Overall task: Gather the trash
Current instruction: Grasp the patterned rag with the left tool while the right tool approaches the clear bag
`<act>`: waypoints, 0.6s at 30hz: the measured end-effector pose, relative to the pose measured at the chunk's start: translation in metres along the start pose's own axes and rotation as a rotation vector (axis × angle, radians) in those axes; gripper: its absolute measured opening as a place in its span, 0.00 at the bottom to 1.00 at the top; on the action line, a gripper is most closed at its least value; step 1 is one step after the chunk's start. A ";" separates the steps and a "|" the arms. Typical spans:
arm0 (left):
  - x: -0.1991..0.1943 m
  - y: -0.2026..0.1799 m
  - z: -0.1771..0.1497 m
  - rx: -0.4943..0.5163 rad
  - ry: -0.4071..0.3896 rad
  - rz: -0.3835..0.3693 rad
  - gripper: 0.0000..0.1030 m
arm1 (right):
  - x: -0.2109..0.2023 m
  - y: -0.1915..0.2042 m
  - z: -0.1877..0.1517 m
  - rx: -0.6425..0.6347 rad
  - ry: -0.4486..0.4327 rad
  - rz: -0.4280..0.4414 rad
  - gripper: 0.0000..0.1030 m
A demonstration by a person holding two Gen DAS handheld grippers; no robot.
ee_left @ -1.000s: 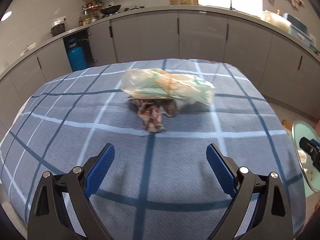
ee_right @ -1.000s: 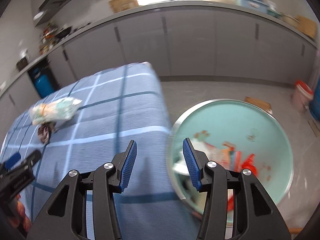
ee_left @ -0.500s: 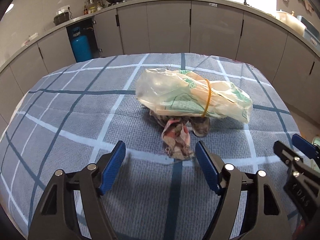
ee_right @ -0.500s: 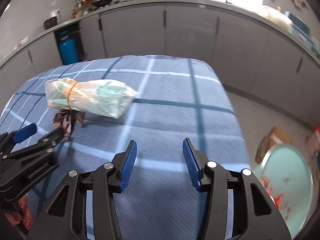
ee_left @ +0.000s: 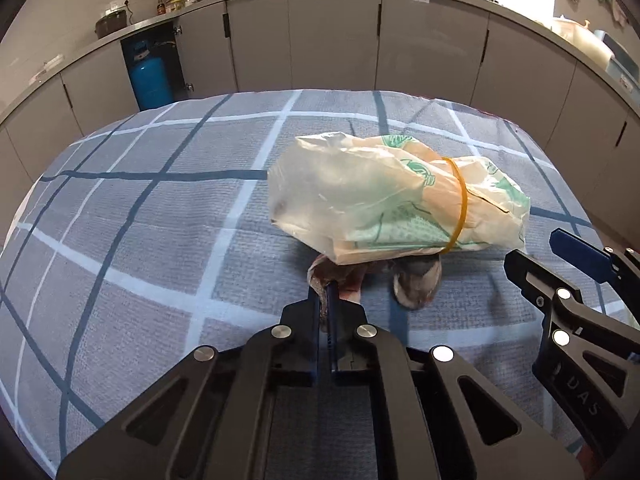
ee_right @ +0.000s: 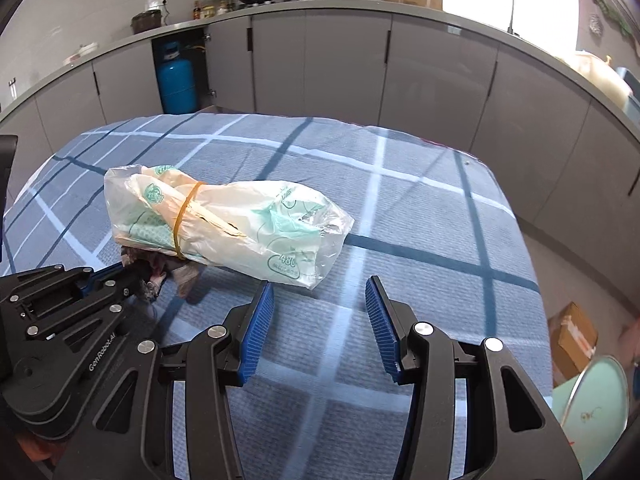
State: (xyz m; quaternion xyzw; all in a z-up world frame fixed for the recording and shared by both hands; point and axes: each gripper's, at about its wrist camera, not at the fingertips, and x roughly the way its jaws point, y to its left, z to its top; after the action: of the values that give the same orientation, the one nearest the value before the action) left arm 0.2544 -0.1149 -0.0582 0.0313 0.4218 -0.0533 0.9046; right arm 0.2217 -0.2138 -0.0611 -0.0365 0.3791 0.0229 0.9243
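A clear plastic bag [ee_left: 394,196] with green print and a yellow rubber band lies on the blue checked tablecloth [ee_left: 160,220]. It also shows in the right wrist view [ee_right: 232,220]. A crumpled dark wrapper [ee_left: 344,276] lies under the bag's near side. My left gripper [ee_left: 328,296] is shut on the wrapper's near end; it also shows in the right wrist view [ee_right: 138,276]. My right gripper [ee_right: 320,304] is open and empty, just in front of the bag's right end.
A pale green trash bin [ee_right: 592,400] stands on the floor right of the table, with a cardboard box [ee_right: 572,336] behind it. Grey cabinets [ee_right: 344,64] curve around the back. A blue gas cylinder [ee_right: 176,84] stands in an open cabinet.
My left gripper moved forward and closed on the crumpled wrapper. My right gripper swung from over the bin to the table, near the bag's right end, still open.
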 end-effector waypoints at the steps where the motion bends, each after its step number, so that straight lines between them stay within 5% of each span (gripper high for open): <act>1: 0.000 0.004 -0.001 -0.006 0.003 -0.005 0.04 | 0.000 0.002 0.000 -0.004 0.001 0.010 0.39; 3: -0.001 0.010 -0.004 -0.013 0.006 -0.009 0.04 | 0.002 0.010 0.003 -0.017 0.008 0.039 0.11; 6: -0.005 0.017 -0.007 -0.019 0.000 -0.004 0.04 | 0.001 0.018 0.001 -0.035 0.011 0.062 0.01; 16: -0.022 0.040 -0.026 -0.032 -0.003 -0.002 0.04 | -0.010 0.003 -0.011 0.009 0.015 0.044 0.02; 17: -0.024 0.041 -0.029 -0.029 -0.002 -0.003 0.04 | -0.010 0.000 -0.013 0.042 0.024 0.070 0.05; 18: -0.026 0.041 -0.031 -0.026 -0.002 -0.007 0.04 | -0.011 -0.003 -0.013 0.071 0.032 0.100 0.22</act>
State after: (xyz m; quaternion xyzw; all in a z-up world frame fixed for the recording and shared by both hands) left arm 0.2196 -0.0692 -0.0575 0.0182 0.4218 -0.0512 0.9051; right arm 0.2048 -0.2180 -0.0628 0.0150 0.3957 0.0548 0.9166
